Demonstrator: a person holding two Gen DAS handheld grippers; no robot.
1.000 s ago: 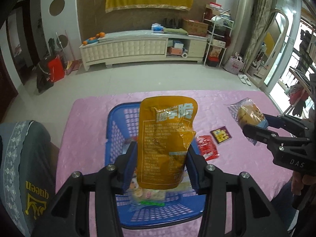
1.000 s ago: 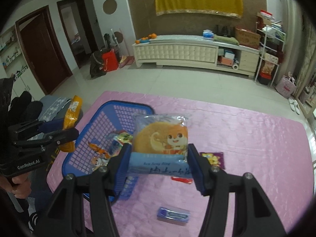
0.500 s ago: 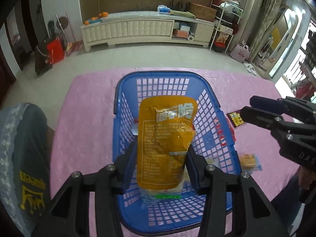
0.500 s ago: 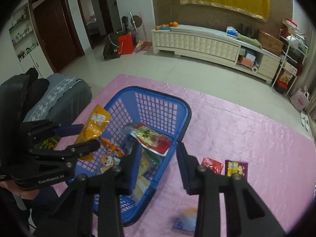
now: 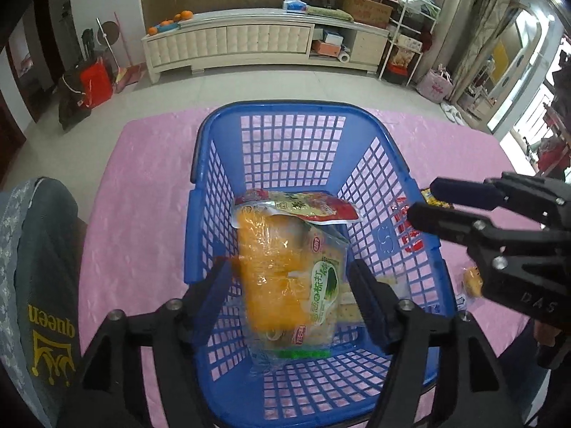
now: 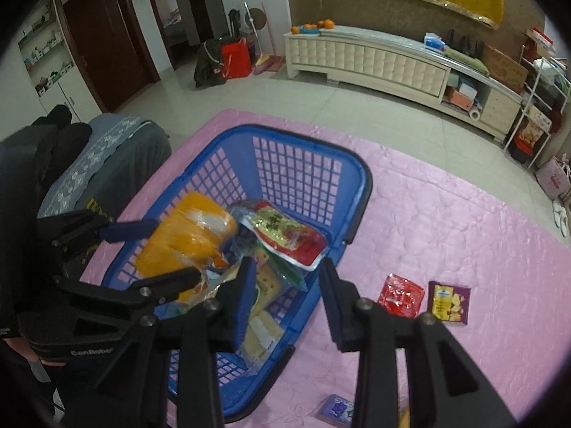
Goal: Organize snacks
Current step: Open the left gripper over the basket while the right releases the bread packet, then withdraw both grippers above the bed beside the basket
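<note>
Both wrist cameras look steeply down from close above the blue basket (image 5: pixel 389 178) on the pink cloth (image 5: pixel 142 196). The left view faces it squarely from its near rim, the right view (image 6: pixel 310 164) from the near right corner. Both share the basket and far cabinet (image 5: pixel 249 42).

Left gripper (image 5: pixel 291 285) tilts downward, jaws opening; right gripper (image 6: pixel 285 285) stands parted, empty.

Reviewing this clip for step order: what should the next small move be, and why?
Probably lift the left gripper clear of the blue basket: its jaws are opening and the orange packet is dropping in. The right gripper is empty.
</note>
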